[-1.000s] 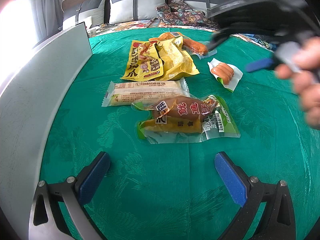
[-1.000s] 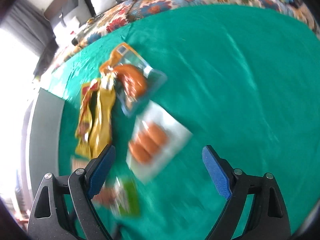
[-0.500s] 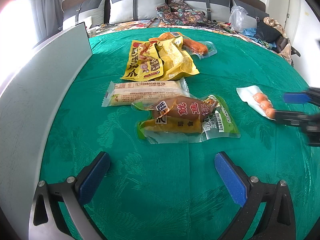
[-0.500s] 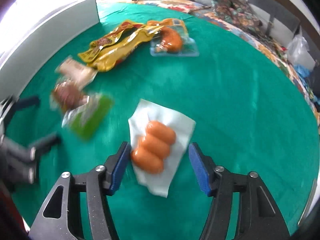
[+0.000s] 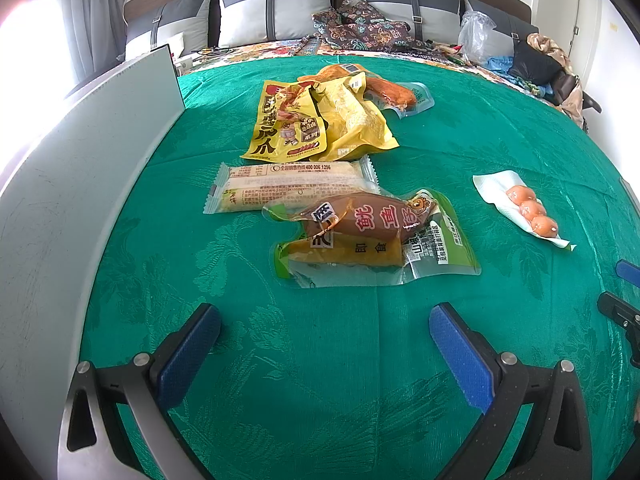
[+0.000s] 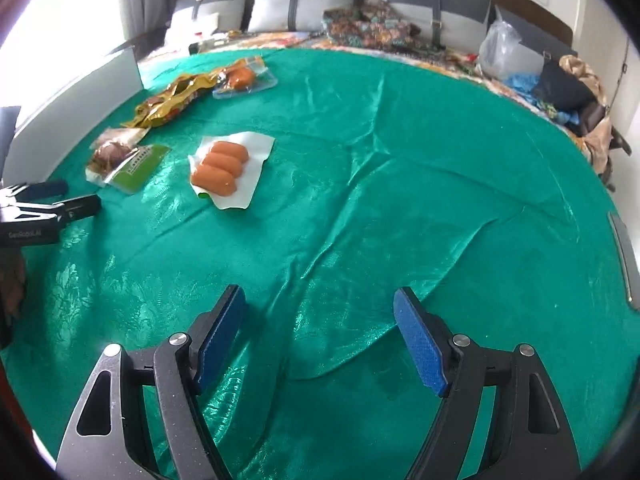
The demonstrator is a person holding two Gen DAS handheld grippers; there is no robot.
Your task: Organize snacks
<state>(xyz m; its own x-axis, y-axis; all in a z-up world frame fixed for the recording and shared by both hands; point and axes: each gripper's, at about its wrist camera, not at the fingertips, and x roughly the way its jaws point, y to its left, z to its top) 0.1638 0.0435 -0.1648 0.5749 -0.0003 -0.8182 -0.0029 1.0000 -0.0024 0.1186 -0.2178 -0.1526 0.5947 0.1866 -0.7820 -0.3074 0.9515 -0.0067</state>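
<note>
Three orange sausages in a white pack (image 5: 524, 210) (image 6: 226, 168) lie alone on the green bedspread, right of the other snacks. A green squid pack (image 5: 372, 236) (image 6: 128, 162) overlaps a long white pack (image 5: 288, 186). Behind them lie yellow packs (image 5: 316, 124) (image 6: 172, 100) and a clear pack with an orange drumstick (image 5: 392, 90) (image 6: 244, 78). My left gripper (image 5: 324, 316) hovers open, nearer than the squid pack. My right gripper (image 6: 320, 294) is set back from the sausage pack, its jaws opening with nothing between them.
A grey board (image 5: 80, 184) (image 6: 80, 88) stands upright along the left side. Pillows and patterned bedding line the headboard, with plastic bags and clothes (image 6: 532, 68) at the far right. The bedspread (image 6: 400, 200) is wrinkled on the right. The left gripper (image 6: 60, 198) shows at the right wrist view's left edge.
The sausage pack went from beside the yellow packs to the right side of the bedspread. The right gripper, astride it half a second ago, has drawn back. The left gripper stayed put.
</note>
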